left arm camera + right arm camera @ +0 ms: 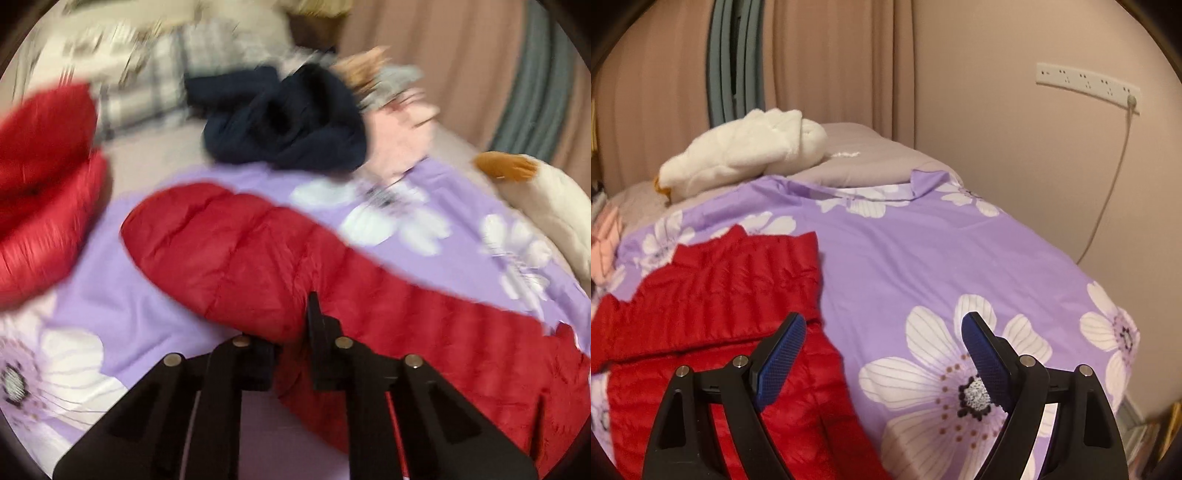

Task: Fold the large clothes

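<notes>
A red quilted down jacket (258,258) lies on the purple flowered bedspread (122,295). In the blurred left wrist view my left gripper (291,354) is shut on the jacket's sleeve edge and holds it over the bed. In the right wrist view the jacket (713,295) lies at the left, with a part folded over. My right gripper (882,332) is open and empty, its left blue pad (779,362) over the jacket's right edge, its right pad (990,362) over the bedspread (923,258).
Another red padded garment (44,177) lies at the left. A dark navy garment (284,114), a plaid cloth (147,88) and a pink cloth (399,136) are heaped at the back. A white plush toy (746,151) lies by the curtain (831,66). A power strip (1086,85) hangs on the wall.
</notes>
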Tool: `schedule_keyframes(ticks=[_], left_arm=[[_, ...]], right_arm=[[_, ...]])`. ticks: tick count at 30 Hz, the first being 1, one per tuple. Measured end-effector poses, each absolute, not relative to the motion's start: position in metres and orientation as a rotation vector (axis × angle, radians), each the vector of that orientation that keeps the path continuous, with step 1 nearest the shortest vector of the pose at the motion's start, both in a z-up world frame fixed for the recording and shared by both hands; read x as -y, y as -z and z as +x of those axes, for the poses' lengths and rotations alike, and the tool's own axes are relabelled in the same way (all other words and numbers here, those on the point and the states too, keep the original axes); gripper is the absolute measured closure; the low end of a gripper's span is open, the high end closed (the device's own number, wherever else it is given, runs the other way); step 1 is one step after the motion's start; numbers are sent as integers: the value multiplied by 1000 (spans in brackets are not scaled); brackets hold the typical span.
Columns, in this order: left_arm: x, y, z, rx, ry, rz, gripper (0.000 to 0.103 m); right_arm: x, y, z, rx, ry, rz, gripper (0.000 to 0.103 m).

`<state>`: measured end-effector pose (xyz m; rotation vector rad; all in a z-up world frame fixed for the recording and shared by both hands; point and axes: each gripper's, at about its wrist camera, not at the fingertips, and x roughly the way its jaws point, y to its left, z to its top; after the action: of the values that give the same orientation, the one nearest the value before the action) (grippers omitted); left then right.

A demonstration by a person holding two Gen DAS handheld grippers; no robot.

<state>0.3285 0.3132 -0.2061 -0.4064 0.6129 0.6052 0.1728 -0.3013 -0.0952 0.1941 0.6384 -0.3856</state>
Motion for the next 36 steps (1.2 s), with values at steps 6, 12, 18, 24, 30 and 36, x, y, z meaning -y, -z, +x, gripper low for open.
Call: schedule_keyframes(ticks=[6, 12, 18, 24, 30, 36], left_arm=[[-214, 109, 332, -443, -469, -216, 92], [-68, 55, 327, -325, -236, -156, 91], [57, 73, 321, -368, -119, -128, 90], [127, 101, 310, -456, 20, -61, 57], [107, 80, 286, -390, 73, -123, 31], [46, 84, 277, -384, -97, -118, 32]], right_arm=[[307, 83, 152, -562, 365, 189, 17], [324, 76, 139, -524, 379, 182, 17], [354, 76, 129, -507, 403, 296, 17], [362, 78, 129, -517, 399, 343, 17], [355, 72, 130, -515, 376, 333, 17], [322, 73, 162, -570, 221, 376, 17]])
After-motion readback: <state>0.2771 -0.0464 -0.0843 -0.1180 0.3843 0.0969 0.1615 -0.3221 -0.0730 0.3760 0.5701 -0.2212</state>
